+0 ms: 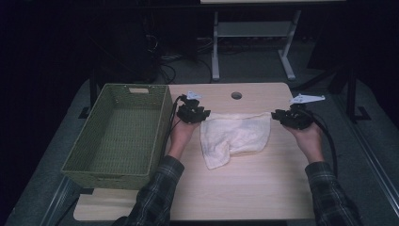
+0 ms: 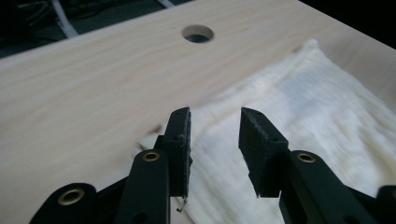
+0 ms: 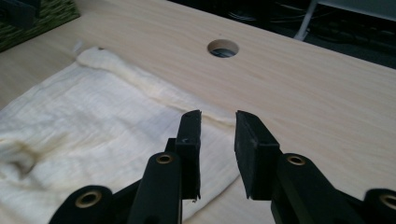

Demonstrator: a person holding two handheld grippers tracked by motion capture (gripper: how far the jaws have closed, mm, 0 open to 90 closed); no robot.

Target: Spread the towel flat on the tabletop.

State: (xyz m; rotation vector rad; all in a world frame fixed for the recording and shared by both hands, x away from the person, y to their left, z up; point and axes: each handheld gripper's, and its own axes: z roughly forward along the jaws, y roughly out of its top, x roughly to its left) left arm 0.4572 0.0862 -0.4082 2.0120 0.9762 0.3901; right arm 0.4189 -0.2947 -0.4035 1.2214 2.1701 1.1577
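A cream towel (image 1: 235, 136) lies spread and partly folded on the wooden table (image 1: 244, 188), between my two grippers. My left gripper (image 1: 203, 114) stands at the towel's far left corner. In the left gripper view the left gripper (image 2: 215, 116) is open, its jaws apart just above the towel (image 2: 317, 107) edge, with nothing pinched. My right gripper (image 1: 277, 116) stands at the towel's far right corner. In the right gripper view the right gripper (image 3: 218, 116) is open too, over the towel (image 3: 93, 107) hem, with a clear gap between the pads.
A green woven basket (image 1: 134, 85) stands at the table's left side, close to my left hand; its corner (image 3: 42, 18) shows in the right gripper view. A round cable hole (image 1: 236, 95) sits near the table's far edge. Desk legs and cables lie on the floor beyond.
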